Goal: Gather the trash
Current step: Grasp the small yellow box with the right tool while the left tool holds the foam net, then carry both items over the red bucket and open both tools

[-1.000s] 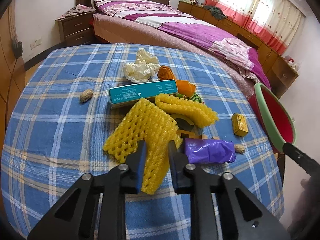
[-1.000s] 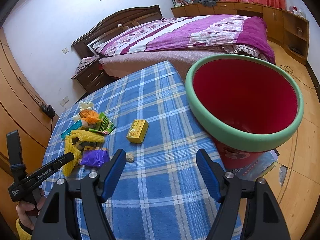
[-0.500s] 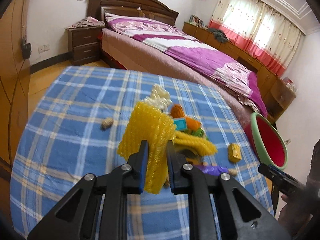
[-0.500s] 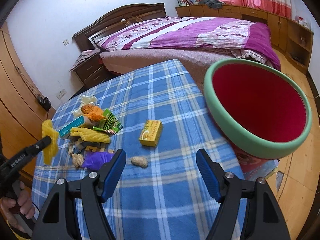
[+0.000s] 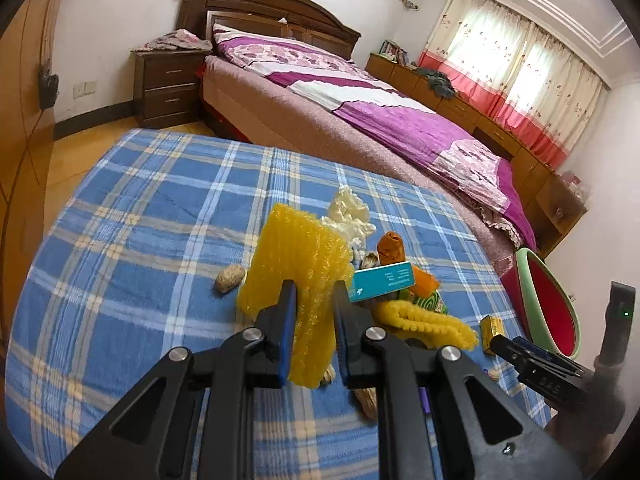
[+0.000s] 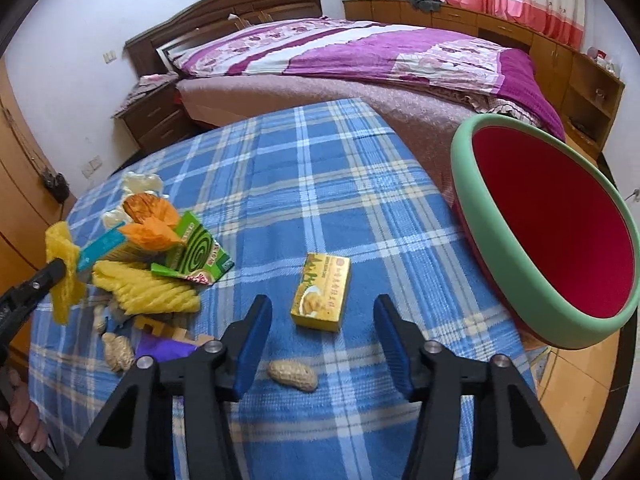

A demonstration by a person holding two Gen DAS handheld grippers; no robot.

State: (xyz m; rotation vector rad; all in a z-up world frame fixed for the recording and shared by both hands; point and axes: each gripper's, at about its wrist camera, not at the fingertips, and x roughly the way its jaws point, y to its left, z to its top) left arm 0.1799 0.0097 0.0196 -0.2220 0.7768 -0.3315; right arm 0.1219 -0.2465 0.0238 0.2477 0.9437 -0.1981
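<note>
Yellow foam netting hangs pinched in the left gripper above the table, while the right gripper gapes empty, the red bin apparently holds nothing, and the trash pile remains uncollected.

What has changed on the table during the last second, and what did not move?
The left gripper, shut on the yellow foam net, has lifted it off the trash pile; it now hangs above the blue plaid tablecloth. The right gripper, open, has come nearer the yellow box and the peanut. The second foam net, teal box and red bin stayed put.
</note>
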